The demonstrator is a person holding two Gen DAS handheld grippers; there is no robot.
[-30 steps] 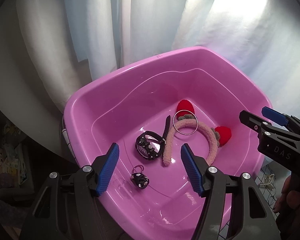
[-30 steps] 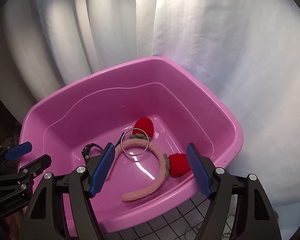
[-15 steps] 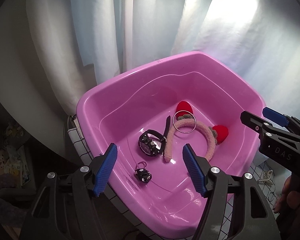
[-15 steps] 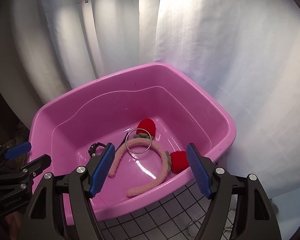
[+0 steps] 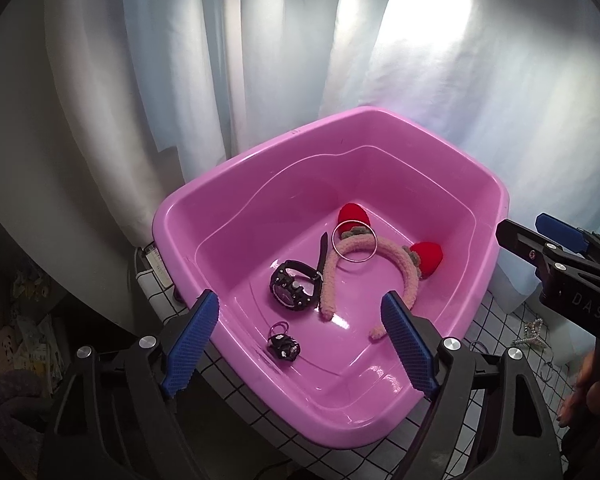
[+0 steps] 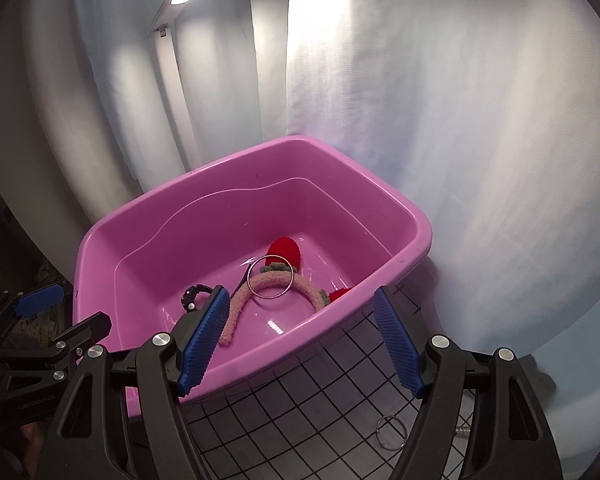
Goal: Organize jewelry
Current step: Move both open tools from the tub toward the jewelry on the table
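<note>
A pink tub [image 5: 204, 200] [image 6: 416, 228] holds a fuzzy pink headband [image 5: 364, 244] [image 6: 268, 282] with red strawberry ears, a silver bangle [image 5: 354, 241] [image 6: 270, 277] lying on it, a black watch [image 5: 294, 290] [image 6: 194, 294] and a small black hair tie [image 5: 283, 343]. My left gripper [image 5: 302, 344] is open and empty above the tub's near rim. My right gripper [image 6: 300, 340] is open and empty over the tub's near edge; it also shows at the right of the left wrist view [image 5: 556, 256].
The tub stands on a black-and-white grid cloth [image 6: 320, 400]. A silver ring [image 6: 390, 432] and a beaded piece [image 5: 534, 334] lie on the cloth to the right of the tub. White curtains [image 5: 300, 60] hang behind.
Both grippers have pulled back and up from the tub, so it looks smaller and the grid cloth shows. The items in the tub have not moved.
</note>
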